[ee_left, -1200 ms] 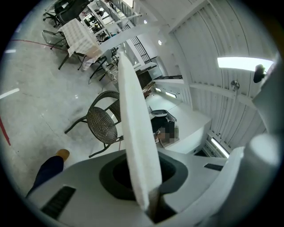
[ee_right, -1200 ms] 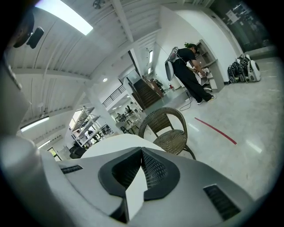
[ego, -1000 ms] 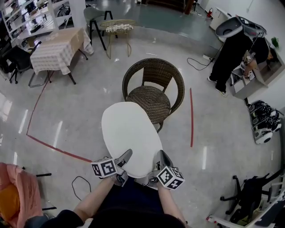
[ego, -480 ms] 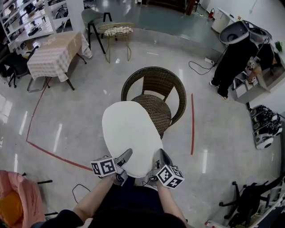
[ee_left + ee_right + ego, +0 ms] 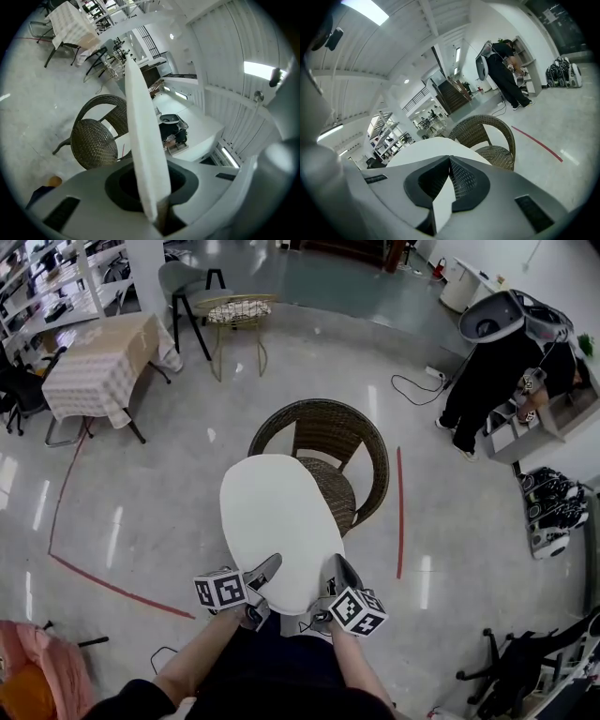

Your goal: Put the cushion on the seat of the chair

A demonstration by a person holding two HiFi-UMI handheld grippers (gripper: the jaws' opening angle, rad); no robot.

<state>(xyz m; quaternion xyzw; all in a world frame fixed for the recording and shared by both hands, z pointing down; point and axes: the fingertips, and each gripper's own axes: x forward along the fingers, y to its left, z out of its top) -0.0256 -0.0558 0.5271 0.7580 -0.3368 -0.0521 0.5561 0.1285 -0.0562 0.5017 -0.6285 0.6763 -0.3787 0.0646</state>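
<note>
A white oval cushion [image 5: 277, 526] is held flat in the air by its near edge, its far end over the front of the brown wicker chair [image 5: 323, 442]. My left gripper [image 5: 260, 579] is shut on the cushion's near left edge, my right gripper [image 5: 330, 579] on its near right edge. In the left gripper view the cushion [image 5: 143, 140] stands edge-on between the jaws, the chair [image 5: 96, 136] to its left. In the right gripper view the cushion [image 5: 426, 147] spreads ahead of the jaws, with the chair [image 5: 490, 138] beyond it. Much of the seat [image 5: 333, 486] is hidden under the cushion.
A table with a checked cloth [image 5: 98, 362] stands far left, a small wire side table [image 5: 234, 315] and a dark chair [image 5: 183, 282] behind the wicker chair. A person in black [image 5: 492, 362] bends at a shelf on the right. Red tape lines [image 5: 400, 512] cross the glossy floor.
Both grippers and the cushion have come closer to the wicker chair; the cushion's far end now overlaps more of the seat. Grips unchanged.
</note>
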